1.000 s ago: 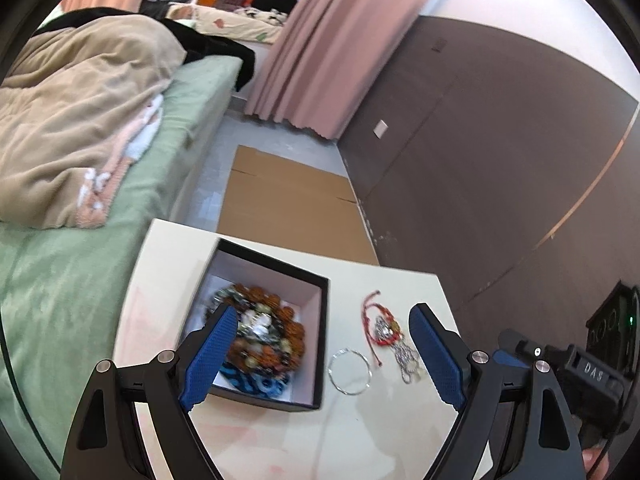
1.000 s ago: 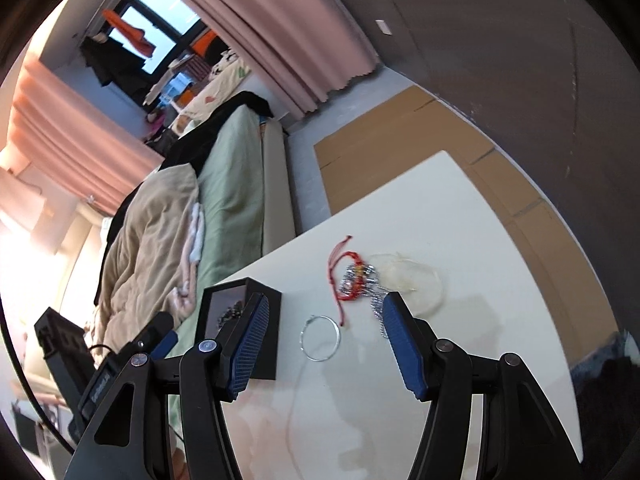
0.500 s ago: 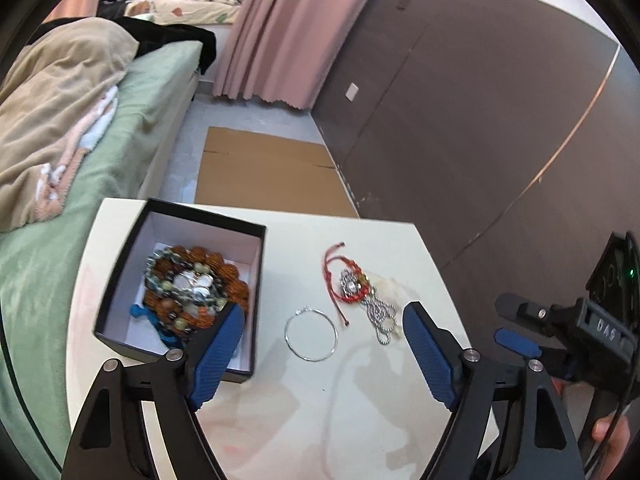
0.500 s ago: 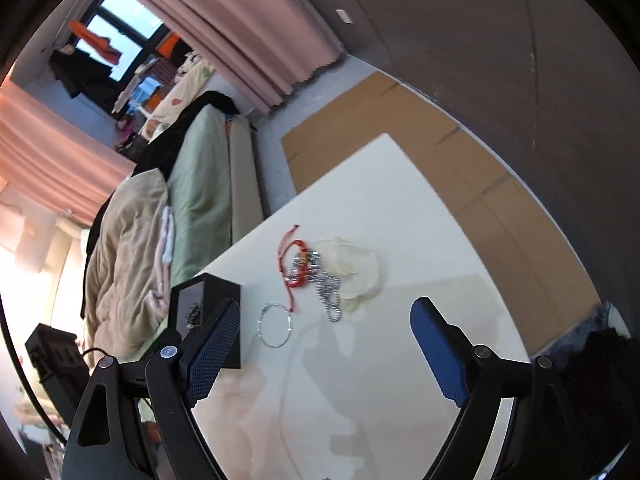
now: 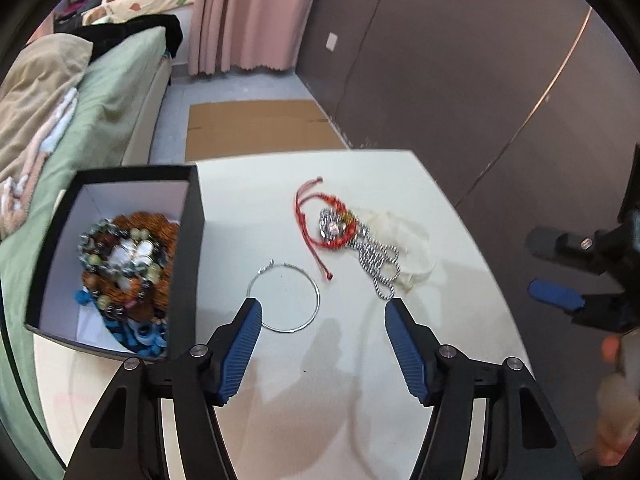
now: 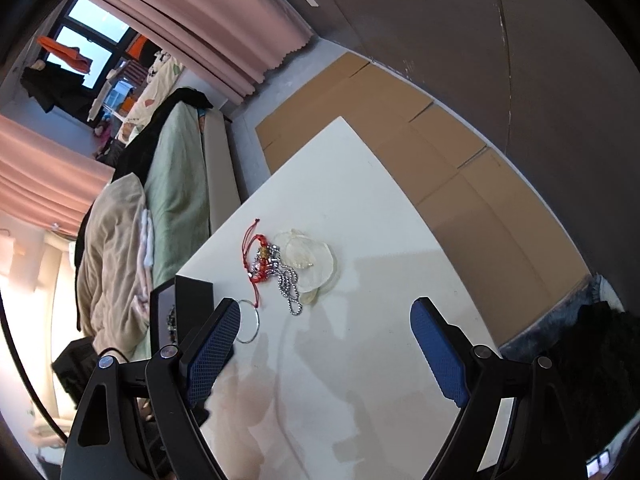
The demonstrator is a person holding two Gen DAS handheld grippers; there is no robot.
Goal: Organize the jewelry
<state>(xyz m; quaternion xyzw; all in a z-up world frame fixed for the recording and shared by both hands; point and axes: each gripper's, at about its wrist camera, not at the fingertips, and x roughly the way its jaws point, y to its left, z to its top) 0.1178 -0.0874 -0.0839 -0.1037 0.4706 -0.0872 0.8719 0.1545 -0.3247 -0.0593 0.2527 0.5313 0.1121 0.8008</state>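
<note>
A black box [image 5: 192, 216] with a white inside stands at the table's left and holds several beaded bracelets [image 5: 128, 256]. A thin silver hoop [image 5: 283, 297] lies on the white table [image 5: 320, 400] beside the box. Right of it lie a red cord bracelet [image 5: 320, 220], a silver ball chain [image 5: 378, 264] and pale shell discs [image 5: 404, 232]. My left gripper [image 5: 322, 308] is open and empty just short of the hoop. My right gripper [image 6: 326, 316] is open and empty, nearer than the pile [image 6: 280, 264]; the hoop [image 6: 250, 322] sits by its left finger.
A bed with green sheet and beige blanket [image 5: 60, 92] runs along the table's left side. Flattened cardboard [image 5: 256, 128] lies on the floor beyond the table. A dark wall [image 5: 460, 60] is on the right. The right gripper's body [image 5: 580, 256] shows off the table's right edge.
My left gripper has swung right and down, from over the box to in front of the hoop. My right gripper has drawn back and opened wider.
</note>
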